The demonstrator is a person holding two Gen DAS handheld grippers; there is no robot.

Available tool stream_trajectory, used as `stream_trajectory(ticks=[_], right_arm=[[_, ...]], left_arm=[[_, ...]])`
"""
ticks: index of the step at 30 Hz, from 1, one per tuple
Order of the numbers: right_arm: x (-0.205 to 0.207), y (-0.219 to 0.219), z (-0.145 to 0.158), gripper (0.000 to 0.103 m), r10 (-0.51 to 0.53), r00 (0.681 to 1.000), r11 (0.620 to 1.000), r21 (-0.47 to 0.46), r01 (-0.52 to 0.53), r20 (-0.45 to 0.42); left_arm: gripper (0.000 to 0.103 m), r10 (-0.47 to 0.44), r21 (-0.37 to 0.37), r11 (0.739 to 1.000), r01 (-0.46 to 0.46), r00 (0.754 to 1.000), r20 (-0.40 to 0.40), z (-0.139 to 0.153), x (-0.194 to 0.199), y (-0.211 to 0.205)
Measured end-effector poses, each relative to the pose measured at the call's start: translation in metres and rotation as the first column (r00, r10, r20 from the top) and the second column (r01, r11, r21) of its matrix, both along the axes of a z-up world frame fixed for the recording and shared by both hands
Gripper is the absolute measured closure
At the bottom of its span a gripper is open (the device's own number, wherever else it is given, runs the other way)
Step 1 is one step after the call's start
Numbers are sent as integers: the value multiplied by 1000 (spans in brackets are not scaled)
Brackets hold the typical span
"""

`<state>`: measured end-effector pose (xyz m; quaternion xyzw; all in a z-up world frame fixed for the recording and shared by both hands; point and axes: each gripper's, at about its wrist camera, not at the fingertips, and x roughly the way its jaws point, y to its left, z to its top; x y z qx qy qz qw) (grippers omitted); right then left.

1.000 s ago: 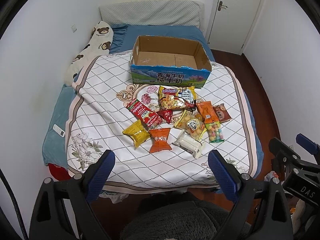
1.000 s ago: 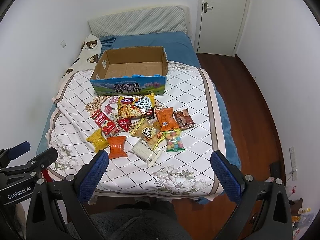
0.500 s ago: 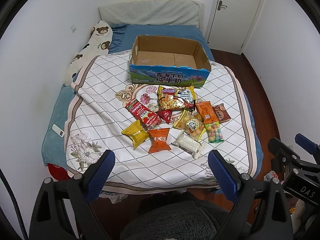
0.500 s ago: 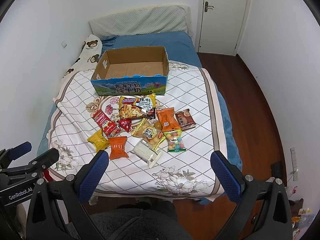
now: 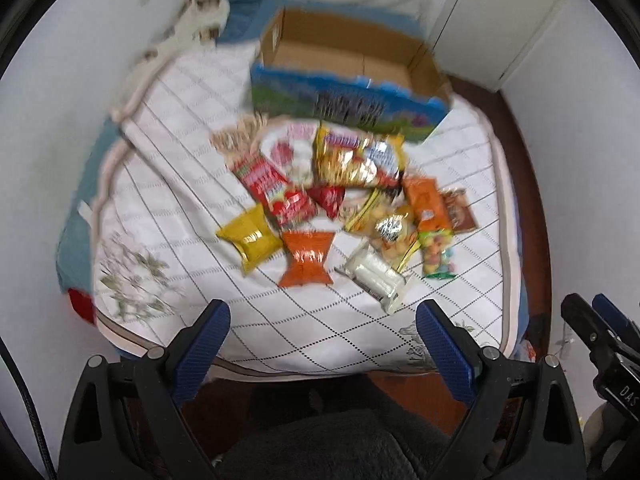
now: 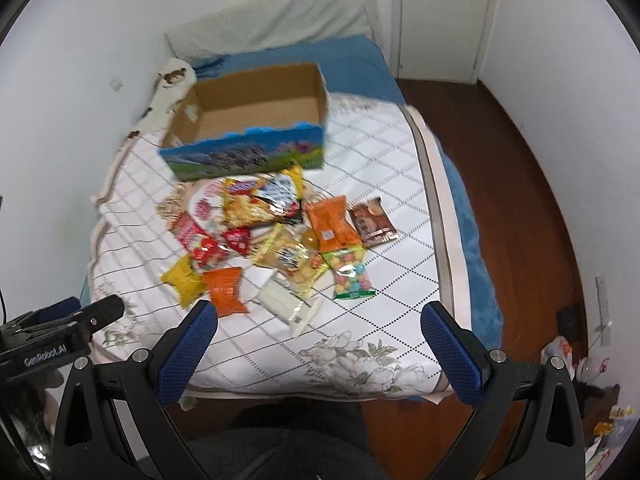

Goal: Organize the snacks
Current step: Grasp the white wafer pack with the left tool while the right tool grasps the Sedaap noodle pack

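Several snack packets lie in a heap in the middle of the bed: a yellow packet point(image 5: 250, 238), an orange packet point(image 5: 307, 258), a white packet point(image 5: 376, 276), a red packet point(image 5: 272, 188) and a large noodle bag point(image 5: 356, 158). An open, empty cardboard box point(image 5: 348, 80) stands behind them; it also shows in the right wrist view point(image 6: 252, 128). My left gripper point(image 5: 322, 338) is open and empty above the bed's near edge. My right gripper point(image 6: 318, 338) is open and empty there too. Both views are blurred.
The bed carries a white quilt with a diamond pattern point(image 6: 400, 280) and a bear-print pillow point(image 5: 200, 20) by the left wall. Dark wooden floor point(image 6: 520, 200) runs along the right side to a white door point(image 6: 440, 12).
Both grippers have moved forward toward the bed, so the snacks and box look larger and blurred. Both stay open and empty.
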<state>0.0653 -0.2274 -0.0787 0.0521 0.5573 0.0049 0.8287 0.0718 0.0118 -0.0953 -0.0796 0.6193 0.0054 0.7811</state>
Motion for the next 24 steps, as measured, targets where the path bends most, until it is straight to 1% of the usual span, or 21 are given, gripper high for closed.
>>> stream_trajectory(ticks=[2, 3, 4, 6, 8, 9, 10, 11, 13, 15, 17, 18, 19, 20, 21, 22, 23, 24], right_arm=[[19, -11, -31, 0, -11, 999, 1000, 1, 11, -39], [27, -16, -47, 1, -16, 998, 1000, 4, 16, -61], [34, -21, -62, 2, -19, 997, 1000, 11, 19, -81], [50, -30, -94, 5, -22, 992, 999, 25, 25, -121], [64, -37, -126, 8, -22, 985, 999, 27, 27, -173], [69, -39, -138, 12, -21, 981, 999, 34, 28, -192], [74, -41, -150, 13, -18, 978, 999, 41, 27, -208], [78, -44, -162, 15, -18, 976, 999, 40, 27, -216], [87, -45, -181, 19, -16, 970, 999, 39, 26, -244], [94, -44, -198, 20, -11, 962, 999, 46, 25, -272], [102, -43, -213, 20, 5, 956, 999, 46, 9, -293], [104, -42, -218, 20, 9, 954, 999, 47, 5, -300], [107, -41, -224, 20, 15, 951, 999, 52, 1, -308], [111, -40, -229, 20, 21, 948, 998, 60, -2, -317], [115, -39, -231, 20, 27, 946, 998, 69, -5, -322], [119, -39, -232, 20, 30, 947, 997, 76, -6, -321], [124, -39, -231, 20, 32, 948, 997, 82, -7, -318], [130, -38, -230, 20, 38, 949, 996, 87, -11, -312]], left_arm=[[8, 31, -37, 999, -34, 996, -85, -31, 17, 0], [8, 36, -86, 995, -49, 990, -138, -49, 26, -2], [8, 45, -114, 991, -66, 983, -179, -64, 33, -5], [9, 66, -173, 978, -114, 963, -261, -98, 46, -14], [12, 82, -206, 966, -156, 942, -326, -132, 58, -26], [16, 86, -221, 960, -174, 931, -356, -148, 63, -33], [21, 90, -235, 952, -195, 914, -395, -168, 69, -41], [23, 90, -240, 949, -205, 904, -418, -179, 73, -46], [30, 99, -241, 941, -238, 874, -477, -211, 81, -56], [35, 134, -229, 930, -288, 845, -518, -241, 87, -63], [40, 169, -216, 919, -330, 824, -541, -262, 90, -64], [47, 180, -216, 913, -345, 818, -546, -268, 89, -64], [48, 198, -220, 904, -366, 816, -544, -272, 88, -64], [48, 206, -216, 905, -366, 822, -531, -272, 86, -65], [49, 198, -211, 914, -346, 836, -512, -269, 84, -67], [52, 187, -204, 924, -322, 849, -493, -265, 84, -70], [52, 162, -175, 947, -269, 872, -463, -258, 82, -75], [54, 130, -125, 972, -200, 896, -424, -252, 81, -80]])
